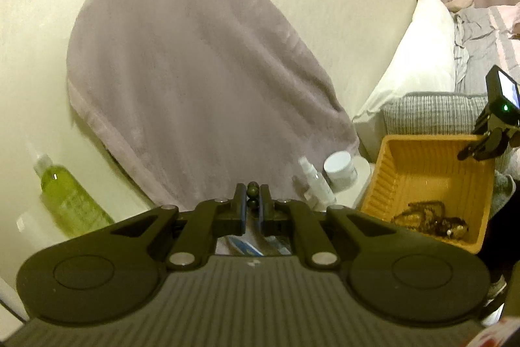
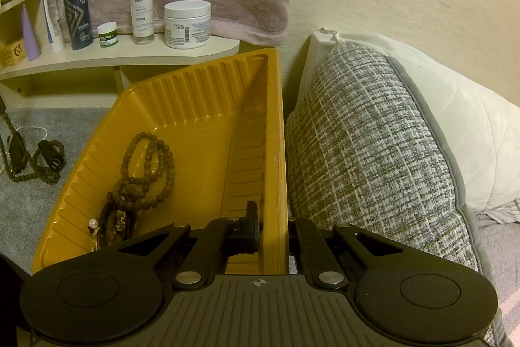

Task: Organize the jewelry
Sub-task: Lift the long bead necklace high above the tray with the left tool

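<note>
**Beads in hand, more still outside the tray**

The left gripper (image 1: 252, 200) is pinched almost shut on a dark bead strand (image 1: 252, 191), held high before the towel (image 1: 195, 70). The yellow tray (image 1: 406, 158) sits at its four o'clock. The right gripper (image 2: 271, 233) clamps that tray's wall. Brown beads (image 2: 146, 165) and a pearl piece (image 2: 93, 222) already lie inside. At nine o'clock, on the grey bedding (image 2: 32, 200), another dark necklace (image 2: 42, 165) waits; I judge the job partly done.
</note>
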